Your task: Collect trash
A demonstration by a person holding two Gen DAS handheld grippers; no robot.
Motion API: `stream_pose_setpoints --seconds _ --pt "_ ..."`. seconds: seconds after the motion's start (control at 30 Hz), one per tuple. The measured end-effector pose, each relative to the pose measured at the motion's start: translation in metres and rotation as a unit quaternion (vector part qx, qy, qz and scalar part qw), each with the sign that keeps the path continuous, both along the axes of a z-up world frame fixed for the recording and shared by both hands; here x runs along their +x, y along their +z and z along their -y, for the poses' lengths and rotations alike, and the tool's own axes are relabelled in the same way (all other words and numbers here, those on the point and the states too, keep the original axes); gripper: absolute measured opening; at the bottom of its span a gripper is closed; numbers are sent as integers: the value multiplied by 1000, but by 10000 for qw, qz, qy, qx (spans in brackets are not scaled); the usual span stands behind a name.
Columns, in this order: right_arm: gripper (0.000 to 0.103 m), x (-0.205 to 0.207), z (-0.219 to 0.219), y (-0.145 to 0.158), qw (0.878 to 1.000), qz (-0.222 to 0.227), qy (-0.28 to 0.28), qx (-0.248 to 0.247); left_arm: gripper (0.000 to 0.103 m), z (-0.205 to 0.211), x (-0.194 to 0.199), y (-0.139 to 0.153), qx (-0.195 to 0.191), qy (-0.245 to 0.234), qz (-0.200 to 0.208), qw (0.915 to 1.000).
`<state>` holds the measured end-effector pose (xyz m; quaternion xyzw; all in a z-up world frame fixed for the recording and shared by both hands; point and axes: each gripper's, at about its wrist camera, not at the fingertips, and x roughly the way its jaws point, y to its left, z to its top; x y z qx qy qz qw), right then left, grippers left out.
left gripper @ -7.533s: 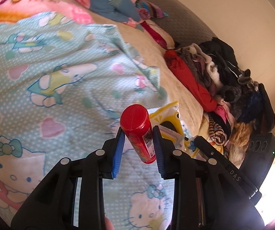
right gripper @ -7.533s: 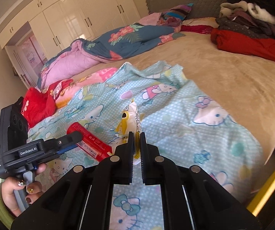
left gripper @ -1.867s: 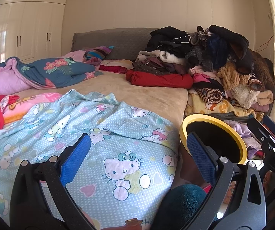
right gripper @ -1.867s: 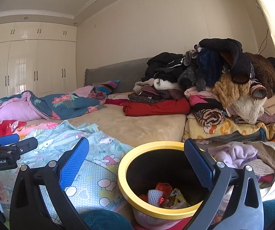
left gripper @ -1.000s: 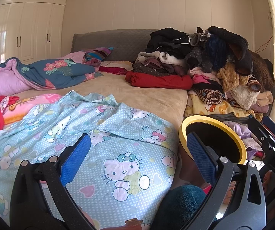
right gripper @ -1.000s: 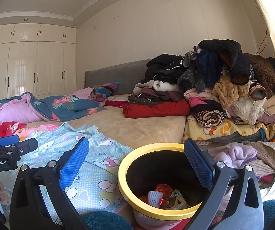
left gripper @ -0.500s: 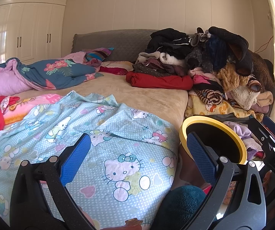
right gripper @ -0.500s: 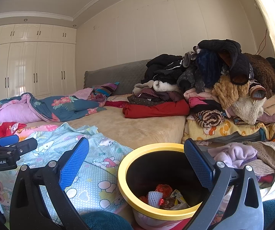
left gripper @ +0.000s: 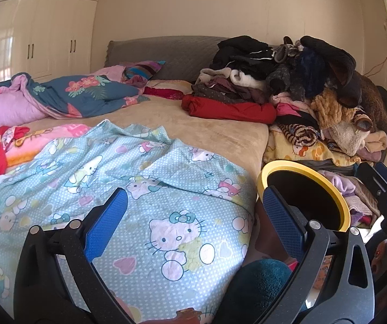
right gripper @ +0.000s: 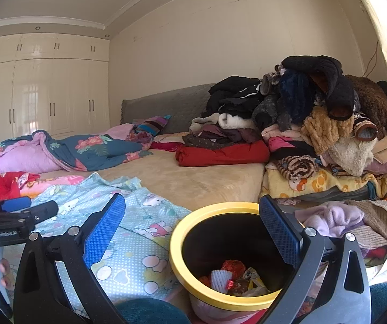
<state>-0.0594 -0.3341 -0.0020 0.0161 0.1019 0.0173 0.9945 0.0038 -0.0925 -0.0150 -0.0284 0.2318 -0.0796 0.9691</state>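
A yellow-rimmed black trash bin [right gripper: 193, 283] stands beside the bed; it also shows in the left wrist view [left gripper: 336, 194]. Several pieces of trash [right gripper: 233, 275] lie at its bottom, among them a red wrapper and white foam netting. My right gripper [right gripper: 192, 229] is open and empty, held just above the bin's mouth. My left gripper [left gripper: 193, 216] is open and empty, over the light blue Hello Kitty blanket [left gripper: 139, 183] at the bed's edge, left of the bin. The left gripper's body shows at the left of the right wrist view [right gripper: 12, 221].
A tall pile of clothes [right gripper: 314, 124] is stacked on the bed's right side behind the bin. More clothes [right gripper: 355, 221] lie to the bin's right. Quilts and pillows [left gripper: 72, 94] lie at the bed's left. White wardrobes [right gripper: 45, 94] line the far wall.
Long before, the left gripper held a red can and the right a yellow packet; both are now open and empty. Over the last two seconds nothing has visibly moved.
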Motion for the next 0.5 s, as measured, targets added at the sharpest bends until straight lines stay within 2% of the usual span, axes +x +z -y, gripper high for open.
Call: stream_pose_setpoints --seconds 0.1,0.2,0.27,0.3,0.37,0.43,0.47,0.5 --pt "97 12 -17 8 9994 -91 345 -36 92 -11 2 -1 -41 122 -124 9998" --pt "97 33 -53 15 9945 -362 981 42 92 -49 8 -4 -205 454 -370 9981" --pt "97 53 -93 16 9856 -653 1558 30 92 -89 9 -8 -154 1008 -482 9936" --pt "97 64 -120 14 9771 -900 1926 4 92 -116 9 -11 -119 1379 -564 9888" --pt "97 85 -174 5 9566 -1375 2570 -58 92 -172 5 -22 34 2227 -751 9720" --pt "97 106 -250 -16 9201 -2095 3294 -331 92 -230 -5 -36 157 2989 -944 9495" --pt "97 113 -291 -31 8967 -2448 3659 -464 92 -260 -12 -47 243 3384 -1061 9347" --pt "97 116 -319 -43 8807 -2651 3884 -573 92 -286 -18 -58 288 3715 -1180 9204"
